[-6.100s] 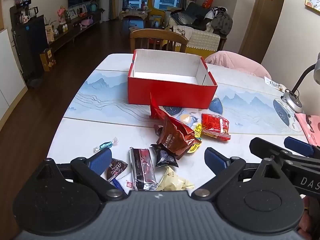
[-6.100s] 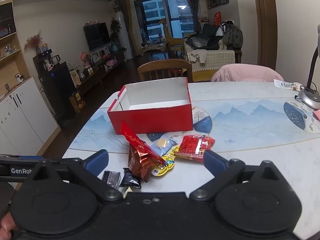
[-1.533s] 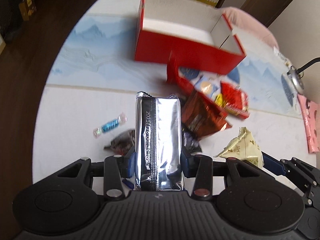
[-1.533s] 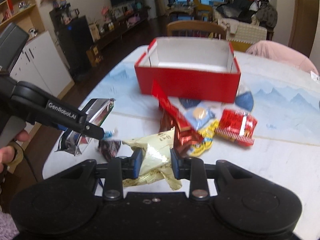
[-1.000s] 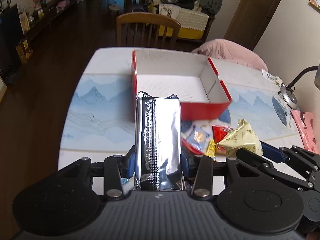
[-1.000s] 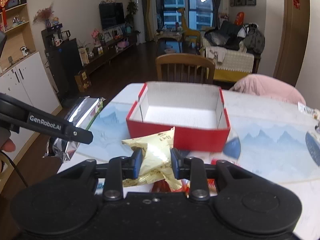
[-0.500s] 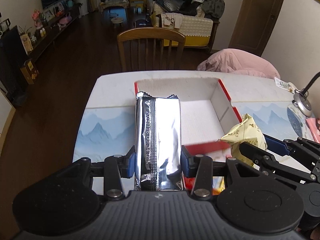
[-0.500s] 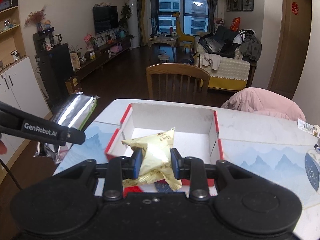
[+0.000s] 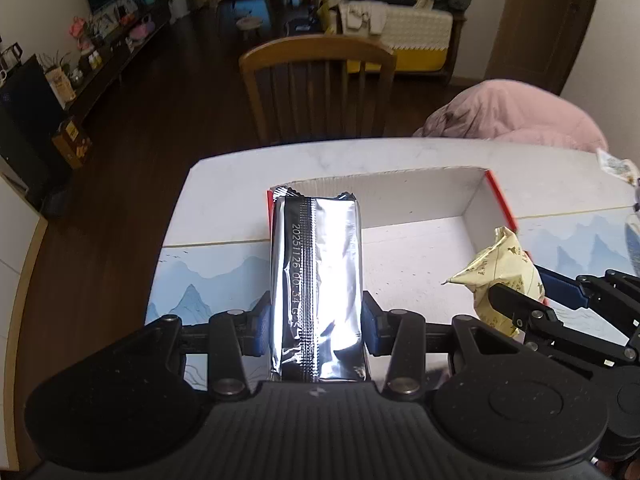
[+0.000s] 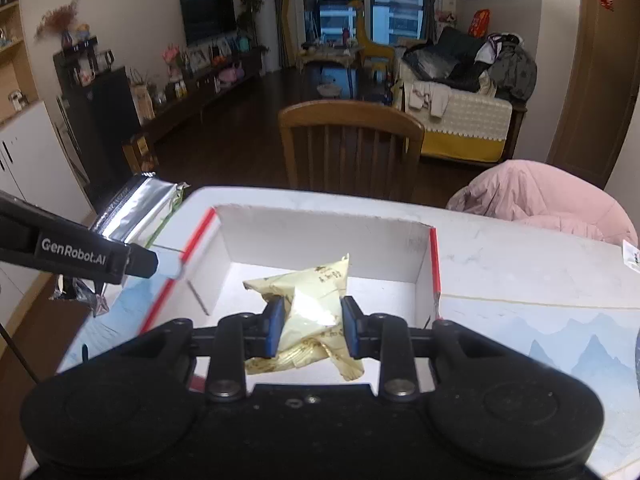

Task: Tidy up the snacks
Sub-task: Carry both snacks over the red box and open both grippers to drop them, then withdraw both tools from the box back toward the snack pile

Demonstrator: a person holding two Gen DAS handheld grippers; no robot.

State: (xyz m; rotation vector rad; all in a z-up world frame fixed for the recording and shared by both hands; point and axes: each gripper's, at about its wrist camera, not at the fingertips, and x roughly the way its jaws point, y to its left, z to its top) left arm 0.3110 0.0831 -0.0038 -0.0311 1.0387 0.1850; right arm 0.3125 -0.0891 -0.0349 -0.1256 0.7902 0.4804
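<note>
Left tool (image 9: 316, 322) is clamped on silver foil pack (image 9: 318, 280), right tool (image 10: 311, 326) on yellow pouch (image 10: 308, 308) (both light, crinkly, slippery, prob. crushable); best held mid-body w/ gentle squeeze over red box (image 10: 434, 264).

Dim indoor light, foil packet (image 9: 318, 280) glare, fisheye-bent edges, perhaps slightly soft

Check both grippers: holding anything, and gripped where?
Left gripper: silver packet, pinched across its lower end. Right gripper: yellow snack bag, pinched around its middle.
</note>
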